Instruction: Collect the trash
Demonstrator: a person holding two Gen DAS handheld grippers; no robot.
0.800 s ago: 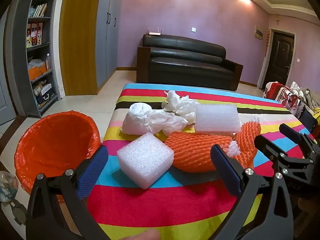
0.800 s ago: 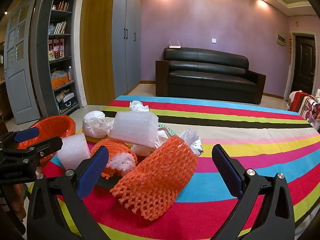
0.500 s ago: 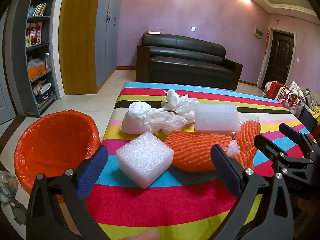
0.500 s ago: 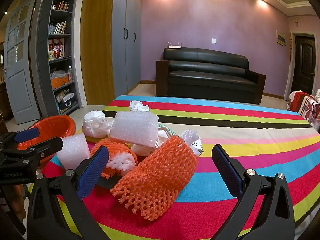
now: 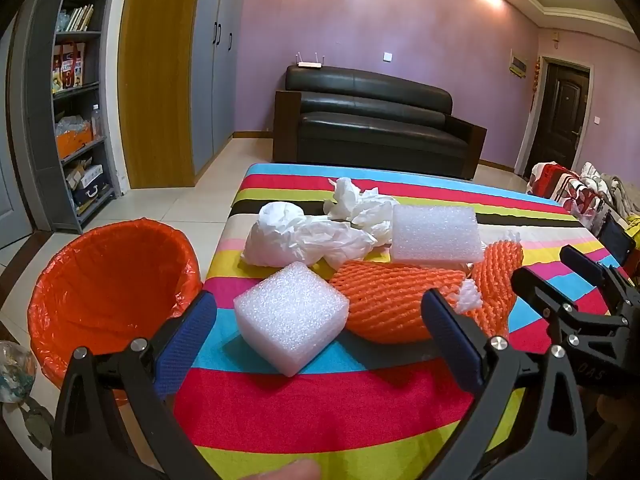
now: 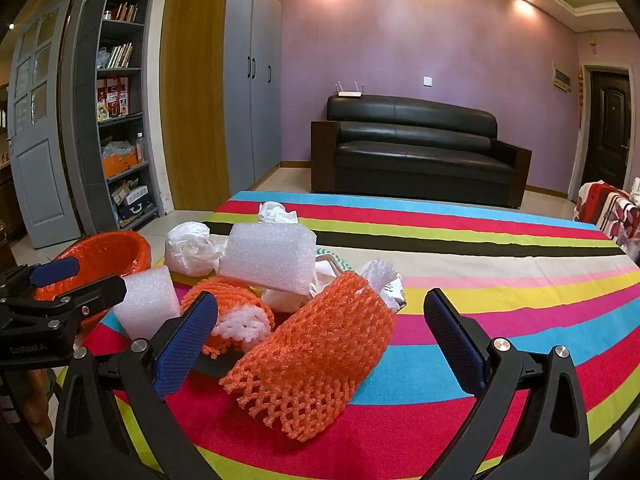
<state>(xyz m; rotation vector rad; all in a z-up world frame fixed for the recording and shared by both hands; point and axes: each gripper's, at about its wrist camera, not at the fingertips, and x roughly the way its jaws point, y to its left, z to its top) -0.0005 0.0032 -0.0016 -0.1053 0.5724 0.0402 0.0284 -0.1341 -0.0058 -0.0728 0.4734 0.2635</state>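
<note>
A heap of trash lies on the striped table (image 5: 320, 400). A white foam block (image 5: 290, 316) is nearest my open left gripper (image 5: 318, 344), which hovers just before it. Behind it are an orange foam net (image 5: 388, 304), a second foam block (image 5: 436, 234) and crumpled white paper (image 5: 304, 236). An orange-lined bin (image 5: 108, 292) stands on the floor left of the table. My open right gripper (image 6: 320, 336) hovers over another orange foam net (image 6: 320, 356); the foam blocks (image 6: 268, 258) lie beyond. The right gripper also shows in the left wrist view (image 5: 576, 280).
A black sofa (image 5: 376, 124) stands behind the table. A shelf unit (image 5: 68, 92) and wardrobe line the left wall. A door (image 5: 560, 116) is at the far right. A bag (image 5: 12, 368) lies on the floor beside the bin.
Both grippers stay open. The left view has shifted only slightly; the trash has not moved.
</note>
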